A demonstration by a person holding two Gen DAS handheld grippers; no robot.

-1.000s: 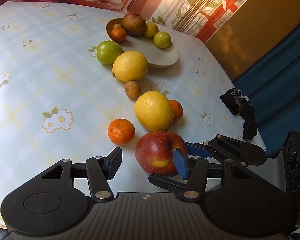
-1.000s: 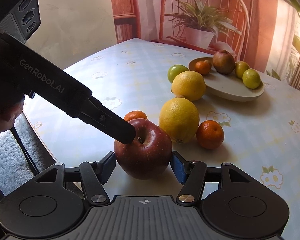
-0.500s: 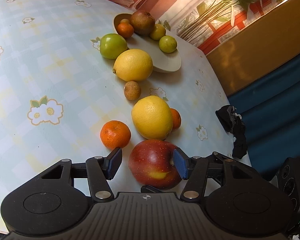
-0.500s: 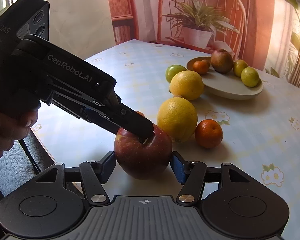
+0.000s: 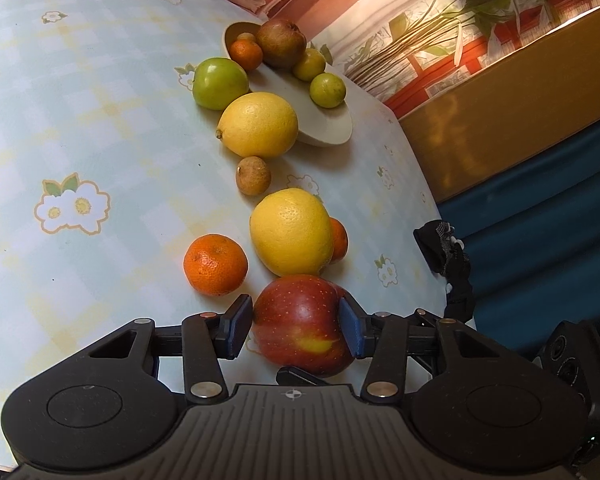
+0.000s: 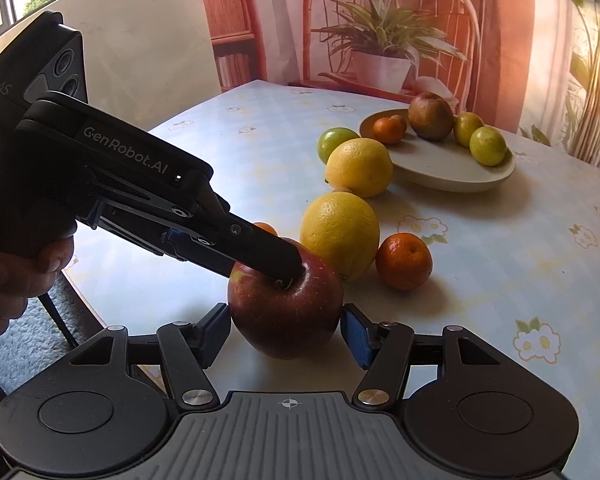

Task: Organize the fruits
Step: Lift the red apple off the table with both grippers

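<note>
I have the red apple (image 5: 302, 324) between the pads of my left hand-held gripper (image 5: 296, 326); its jaws have just been closing and both blue pads now sit against the apple's sides. From the right wrist view the right hand-held gripper (image 6: 286, 330) brackets the same apple (image 6: 286, 308), both pads touching its flanks too, while the left tool's upper finger (image 6: 260, 250) lies across the apple's top at the stem dip. The apple rests on the counter (image 5: 80, 120) close to its near edge; in the right view that edge (image 6: 84, 288) runs just left of the apple, with grey carpet (image 6: 24, 344) below. Just behind the apple stands a big yellow citrus (image 5: 290, 232), flanked by a mandarin (image 5: 215, 264) on one side and a second mandarin (image 5: 339, 238) tucked against its other side. Further back come a small brown fruit (image 5: 253, 175), a lemon (image 5: 259, 125), a green apple (image 5: 220, 83) and the shallow dish (image 5: 324, 130), which holds a few small fruits and a brown round one. The dish's near half is bare. Left of the fruit row, the flowered cloth is wide and free; on the right the counter's rim curves away, with a black object (image 5: 446, 256) hanging at it.
</note>
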